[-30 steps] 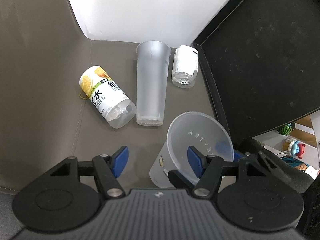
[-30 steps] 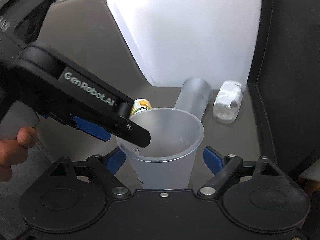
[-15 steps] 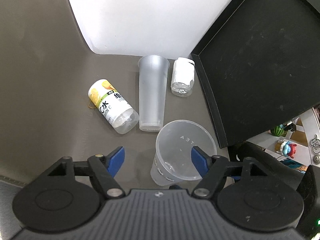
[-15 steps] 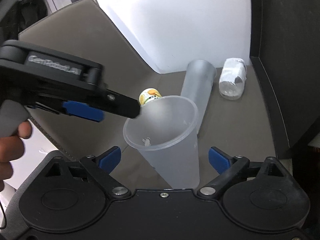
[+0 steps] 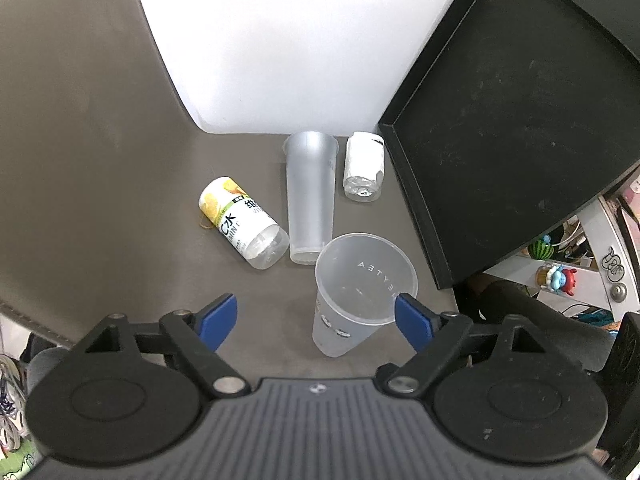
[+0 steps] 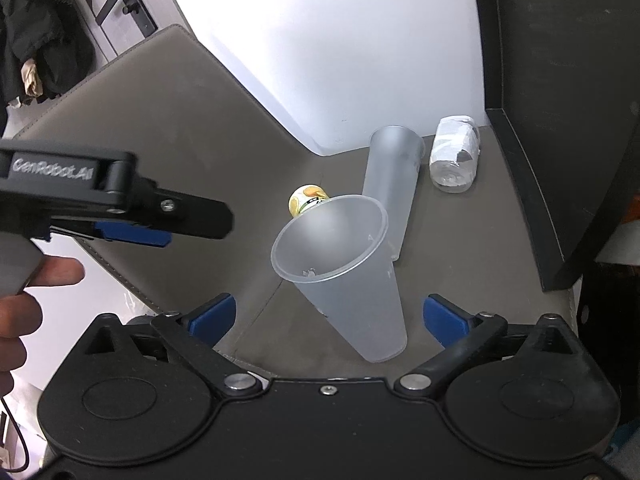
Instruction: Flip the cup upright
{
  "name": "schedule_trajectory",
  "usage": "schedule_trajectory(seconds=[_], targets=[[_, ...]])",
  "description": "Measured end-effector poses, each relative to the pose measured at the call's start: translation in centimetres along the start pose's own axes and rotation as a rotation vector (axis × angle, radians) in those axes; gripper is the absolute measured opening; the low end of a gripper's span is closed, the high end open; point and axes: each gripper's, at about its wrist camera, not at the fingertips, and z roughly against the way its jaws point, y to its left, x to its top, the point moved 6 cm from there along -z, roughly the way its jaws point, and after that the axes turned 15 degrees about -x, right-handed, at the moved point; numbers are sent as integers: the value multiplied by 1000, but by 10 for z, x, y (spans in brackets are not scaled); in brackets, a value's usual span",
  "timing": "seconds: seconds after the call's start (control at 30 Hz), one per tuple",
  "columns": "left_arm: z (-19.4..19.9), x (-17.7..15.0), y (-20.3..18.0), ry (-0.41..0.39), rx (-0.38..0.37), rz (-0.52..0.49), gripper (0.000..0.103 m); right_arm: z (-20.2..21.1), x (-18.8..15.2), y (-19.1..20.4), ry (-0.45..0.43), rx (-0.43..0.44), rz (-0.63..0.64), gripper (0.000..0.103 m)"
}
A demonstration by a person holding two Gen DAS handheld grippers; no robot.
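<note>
Frosted, see-through plastic cup, standing mouth-up on its narrow base on the grey tabletop, wide round rim on top, faint raised lettering on the inner wall, small dark marks low on the outer wall. Same cup from the right wrist view: tapered body, rim open toward the camera, a small speck at the bottom inside.

Left tool spread wide, nothing between the blue pads; cup just ahead of it, nearer the right pad, not touched. Right tool also spread wide and empty, cup standing between and slightly beyond its blue pads, clear of both. Left tool seen from the side in the right wrist view, off to the left of the cup and apart from it, held by a hand.

Behind the cup: a second, taller frosted cup lying on its side, base toward the upright one and close to it; a yellow-labelled bottle lying to its left; a white-labelled bottle lying to its right. Black tray propped at the right edge.
</note>
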Motion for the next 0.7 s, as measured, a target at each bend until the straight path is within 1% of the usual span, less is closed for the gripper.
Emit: schedule_trajectory(seconds=[0.37, 0.7], targets=[[37, -18, 1, -48, 16, -16, 88, 25, 1, -6, -15, -1, -50, 103], [73, -35, 0, -90, 39, -25, 89, 58, 4, 2, -54, -5, -42, 103]])
